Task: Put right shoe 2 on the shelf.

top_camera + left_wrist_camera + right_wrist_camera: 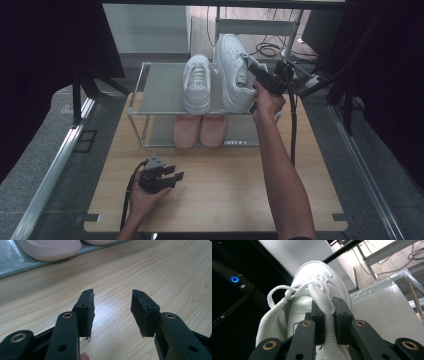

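Right claw [329, 317] is gripping the white lace-up sneaker [233, 70] by the padded edge of its opening, jaws clamping that edge from both sides in the right gripper view. In the high view the right claw [257, 70] is sitting at the sneaker's collar, the shoe tilting up on its side over the right part of the grey metal-framed shoe rack's top shelf [160, 87], toe pointing away from the person. Right forearm is stretching long and nearly straight from the bottom edge up to the rack, hand [266, 102] wrapping the claw body, black cable [292, 125] trailing down beside the arm.

A second white sneaker [197, 82] is lying flat on the top shelf just left of the held one. Pink slippers [200, 131] are sitting as a pair on the lower shelf.

Left claw [112, 311] is gaping, nothing between the jaws, hovering low over the light wooden counter [162, 272]. Left hand [145, 197] is resting near the counter's near edge, claw [172, 177] pointing right.
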`<state>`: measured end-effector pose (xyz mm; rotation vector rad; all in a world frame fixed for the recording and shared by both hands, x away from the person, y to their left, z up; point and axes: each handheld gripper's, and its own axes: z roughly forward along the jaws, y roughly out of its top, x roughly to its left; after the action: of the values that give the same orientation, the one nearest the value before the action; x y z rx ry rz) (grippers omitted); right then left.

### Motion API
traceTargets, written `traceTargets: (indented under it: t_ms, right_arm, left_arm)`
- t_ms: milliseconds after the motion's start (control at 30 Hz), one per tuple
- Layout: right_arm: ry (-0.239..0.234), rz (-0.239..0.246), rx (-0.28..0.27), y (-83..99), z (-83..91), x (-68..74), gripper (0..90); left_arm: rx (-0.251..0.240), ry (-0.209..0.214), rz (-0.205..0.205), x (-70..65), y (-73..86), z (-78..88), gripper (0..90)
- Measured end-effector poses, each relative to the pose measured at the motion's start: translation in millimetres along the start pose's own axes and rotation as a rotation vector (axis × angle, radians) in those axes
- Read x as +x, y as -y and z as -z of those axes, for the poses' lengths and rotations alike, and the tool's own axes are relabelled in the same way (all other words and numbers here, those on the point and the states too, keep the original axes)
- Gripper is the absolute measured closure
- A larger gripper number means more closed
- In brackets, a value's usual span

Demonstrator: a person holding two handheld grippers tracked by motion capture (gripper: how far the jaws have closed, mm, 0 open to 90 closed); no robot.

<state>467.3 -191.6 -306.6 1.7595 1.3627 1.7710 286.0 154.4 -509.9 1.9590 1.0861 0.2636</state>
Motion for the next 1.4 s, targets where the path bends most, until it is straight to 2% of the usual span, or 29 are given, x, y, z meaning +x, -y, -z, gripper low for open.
traceTargets:
  t_ms: [167,267,400,467,500,600,700,833,1033,1233,1400]
  right_arm:
    - [0.065,0.046,0.027,5.2,-14.7,3.6,78.1]
    - [0.084,0.063,0.050,8.2,-22.5,2.6,75.9]
    - [0.071,0.071,0.055,8.9,-28.2,3.8,72.3]
    - [0.064,0.079,0.069,8.4,-30.2,3.9,70.1]
    - [0.042,0.084,0.092,7.4,-34.1,3.6,65.5]
    - [0.034,0.090,0.091,6.4,-38.4,3.8,61.6]
    - [0.002,0.086,0.078,3.9,-38.6,3.7,58.5]
    - [-0.040,0.094,0.066,1.6,-32.1,5.3,58.6]
    - [-0.080,0.094,0.049,-1.4,-10.9,0.3,63.5]
    - [-0.089,0.112,0.040,-1.2,13.4,-13.3,69.6]
    - [-0.096,0.129,0.065,4.8,28.1,-28.0,76.1]
  left_arm:
    - [-0.003,-0.002,0.002,1.3,0.0,1.2,54.1]
    - [-0.003,-0.002,0.003,1.7,0.2,1.1,54.1]
    - [-0.006,-0.003,0.006,2.2,0.2,1.6,54.1]
    - [-0.007,-0.004,0.002,2.8,0.0,2.5,54.1]
    - [-0.006,-0.006,0.001,2.9,-0.1,2.8,54.1]
    - [-0.005,-0.008,0.000,3.1,0.1,2.8,54.1]
    - [-0.007,-0.009,0.005,3.6,0.4,3.2,54.1]
    - [-0.007,-0.009,0.006,3.5,0.6,3.1,54.1]
    - [-0.005,-0.008,0.001,1.5,0.2,2.4,54.1]
    - [0.000,-0.011,-0.004,0.9,0.0,1.4,54.1]
    - [0.001,-0.014,-0.004,0.7,-0.2,1.0,54.1]
